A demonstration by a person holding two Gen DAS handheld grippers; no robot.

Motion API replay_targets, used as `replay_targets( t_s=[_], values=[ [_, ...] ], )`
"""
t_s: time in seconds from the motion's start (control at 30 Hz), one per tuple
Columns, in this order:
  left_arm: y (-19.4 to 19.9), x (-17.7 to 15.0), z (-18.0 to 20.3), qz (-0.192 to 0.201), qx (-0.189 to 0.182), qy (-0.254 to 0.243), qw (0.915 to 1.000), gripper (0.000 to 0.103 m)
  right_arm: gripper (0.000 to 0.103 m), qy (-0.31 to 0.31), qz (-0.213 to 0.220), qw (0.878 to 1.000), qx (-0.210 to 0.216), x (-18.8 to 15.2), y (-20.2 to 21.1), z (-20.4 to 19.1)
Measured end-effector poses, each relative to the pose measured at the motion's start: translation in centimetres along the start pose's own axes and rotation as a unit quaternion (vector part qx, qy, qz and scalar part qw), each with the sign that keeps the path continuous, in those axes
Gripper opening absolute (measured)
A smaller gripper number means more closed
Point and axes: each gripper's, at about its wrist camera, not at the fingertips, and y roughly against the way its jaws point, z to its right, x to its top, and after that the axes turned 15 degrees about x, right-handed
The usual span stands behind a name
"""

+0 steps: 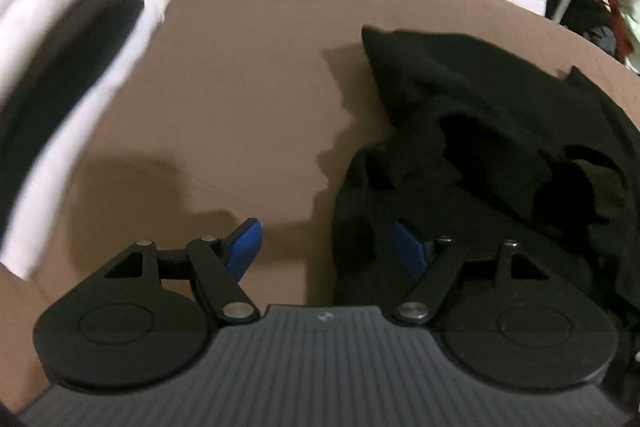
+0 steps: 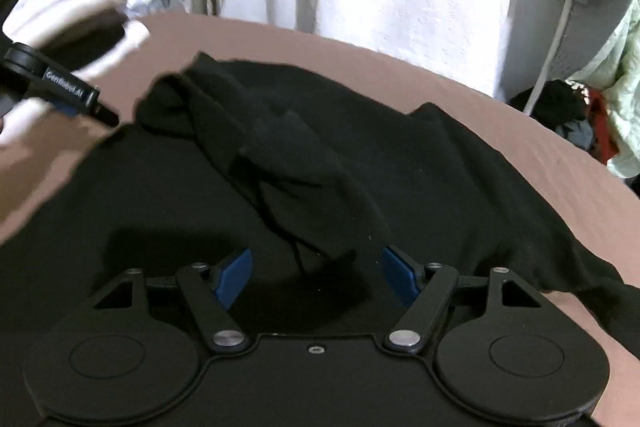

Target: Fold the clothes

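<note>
Black garment (image 2: 360, 163) lies rumpled on the brown counter (image 1: 240, 87), both my grippers' jaws wide and empty above it; I judge spreading or folding is in hand, needing an edge grip.

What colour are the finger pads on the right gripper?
Blue pads on the open right gripper, clearest in the right wrist view, above the black garment.
</note>
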Motion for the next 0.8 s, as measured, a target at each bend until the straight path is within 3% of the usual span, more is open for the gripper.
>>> replay_targets(
  t_s=[0.07, 0.13, 0.17, 0.2, 0.23, 0.27, 0.33, 0.4, 0.47, 0.53, 0.63, 0.73, 0.8],
  values=[
    [-1.5, -0.5, 0.7, -0.013, 0.005, 0.009, 0.9999, 0.072, 0.077, 0.040, 0.015, 0.999, -0.023, 0.4, -1.9, -0.4],
    [-1.9, -0.4, 1.0, 0.033, 0.009, -0.008, 0.9994, 0.072, 0.073, 0.061, 0.032, 0.996, -0.053, 0.5, -3.4, -0.1],
    [-2.0, -0.4, 0.9, 0.050, 0.004, -0.008, 0.9987, 0.072, 0.053, 0.067, 0.050, 0.995, -0.051, 0.6, -3.5, 0.3],
    [-2.2, -0.4, 0.8, 0.064, -0.004, -0.006, 0.9979, 0.072, 0.024, 0.071, 0.071, 0.994, -0.043, 0.7, -3.3, 0.9],
    [-2.4, -0.4, 0.4, 0.073, -0.023, 0.005, 0.9970, 0.072, 0.013, 0.051, 0.091, 0.994, -0.033, 0.7, -2.3, 1.7],
    [-2.8, -0.3, 0.0, 0.074, -0.051, 0.023, 0.9957, 0.073, 0.010, 0.023, 0.112, 0.993, -0.021, 0.8, -1.2, 2.5],
    [-3.6, 0.0, -0.8, 0.072, -0.110, 0.061, 0.9895, 0.083, 0.010, -0.036, 0.150, 0.988, -0.002, 0.5, 1.5, 4.3],
    [-4.7, 0.4, -1.2, 0.045, -0.144, 0.089, 0.9844, 0.084, 0.010, -0.120, 0.160, 0.979, 0.025, -0.5, 4.0, 6.8],
    [-5.5, 0.4, -1.2, 0.028, -0.157, 0.099, 0.9823, 0.084, 0.010, -0.226, 0.168, 0.959, 0.027, -2.4, 5.6, 9.8],
    [-6.0, 0.5, -0.6, 0.014, -0.137, 0.086, 0.9867, 0.084, 0.011, -0.317, 0.139, 0.938, 0.014, -4.7, 5.5, 12.4],
    [-4.7, -0.3, 0.2, 0.031, -0.072, 0.019, 0.9968, 0.084, 0.013, -0.396, 0.099, 0.913, 0.022, -7.4, 5.0, 14.1],
    [-2.8, -0.4, 0.7, 0.067, -0.010, -0.019, 0.9975, 0.084, 0.017, -0.459, 0.104, 0.881, 0.035, -9.8, 5.9, 14.1],
    [-1.6, -0.4, 0.9, 0.101, -0.002, -0.019, 0.9947, 0.084, 0.019, -0.470, 0.117, 0.873, 0.053, -10.1, 6.0, 13.8]
  ],
)
